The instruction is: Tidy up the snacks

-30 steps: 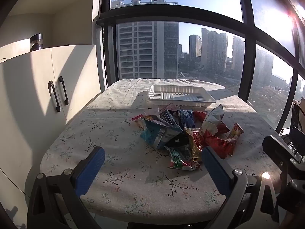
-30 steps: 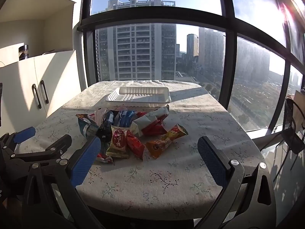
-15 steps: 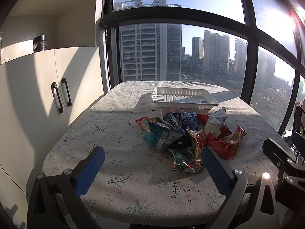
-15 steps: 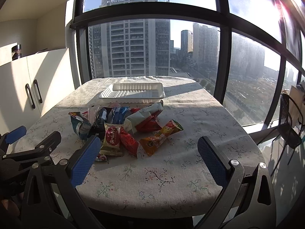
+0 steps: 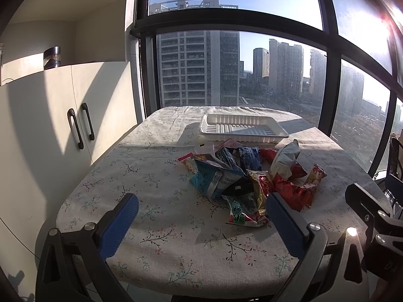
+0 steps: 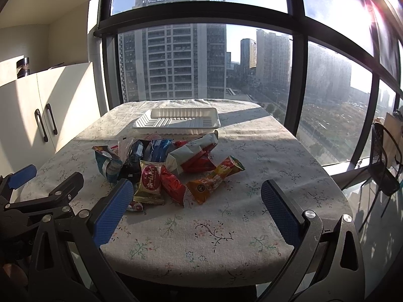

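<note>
Behind the oval surface with its flowered cloth (image 5: 156,226) we see tall windows and a city of high towers, and on the left a cream cabinet with two dark handles (image 5: 80,125).

Both our tongs wait at the near edge of the surface, low, and neither touches anything. The left tongs (image 5: 201,219) are spread wide with nothing between the blue pads. The right tongs (image 6: 196,201) are spread just as wide and hold nothing either.

The pile of crinkled foil and plastic snack packets (image 5: 249,176) lies in the middle of the surface, the packets overlapping each other. Just behind it, nearly touching the farthest packets, stands the white ribbed plastic tray (image 6: 176,120), which has nothing in it. We judge this tray is the place for the snacks.

These packets should be very light, soft and full of air, so we think they will crush if we squeeze hard, and what is inside may break. The shiny film looks slippery. The best place to take hold is probably a flat sealed end, where the film is doubled. The orange-and-red long wrapper (image 6: 216,176) lies a little apart on the right side of the pile, so its end is free for the right tongs. The small red-and-green packet (image 5: 241,214) is nearest to the left tongs. Packets lying under others may drag their neighbours.
</note>
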`<state>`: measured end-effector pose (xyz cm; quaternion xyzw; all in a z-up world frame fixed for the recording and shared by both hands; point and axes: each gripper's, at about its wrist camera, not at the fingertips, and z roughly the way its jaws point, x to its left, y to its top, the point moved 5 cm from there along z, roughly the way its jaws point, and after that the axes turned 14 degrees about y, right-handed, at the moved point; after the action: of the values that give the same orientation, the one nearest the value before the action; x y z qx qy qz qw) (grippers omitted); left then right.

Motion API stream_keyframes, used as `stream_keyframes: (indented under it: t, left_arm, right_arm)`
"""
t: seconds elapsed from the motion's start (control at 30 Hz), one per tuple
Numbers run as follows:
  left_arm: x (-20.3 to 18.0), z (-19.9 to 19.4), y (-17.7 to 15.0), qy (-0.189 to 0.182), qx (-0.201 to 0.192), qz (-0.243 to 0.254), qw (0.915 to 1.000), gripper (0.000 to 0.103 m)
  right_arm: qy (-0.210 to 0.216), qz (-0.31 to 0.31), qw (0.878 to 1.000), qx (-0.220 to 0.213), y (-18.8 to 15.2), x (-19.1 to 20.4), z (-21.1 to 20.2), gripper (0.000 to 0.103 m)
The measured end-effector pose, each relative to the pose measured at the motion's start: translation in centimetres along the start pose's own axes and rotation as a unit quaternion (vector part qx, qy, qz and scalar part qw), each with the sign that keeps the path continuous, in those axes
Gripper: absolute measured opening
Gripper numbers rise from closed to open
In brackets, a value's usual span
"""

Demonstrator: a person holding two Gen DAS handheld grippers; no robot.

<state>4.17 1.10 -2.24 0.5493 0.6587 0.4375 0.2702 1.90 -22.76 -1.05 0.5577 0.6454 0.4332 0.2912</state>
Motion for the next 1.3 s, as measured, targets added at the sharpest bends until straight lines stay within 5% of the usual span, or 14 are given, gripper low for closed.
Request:
stream_keyframes:
  t: [1.3]
  left_arm:
    - [-0.64,0.18,-0.34,0.002,0.002,0.004,1.0,0.103]
  right_arm:
    - [0.002,0.001,1.0,0.001,-0.12,0.29,0.23,0.103]
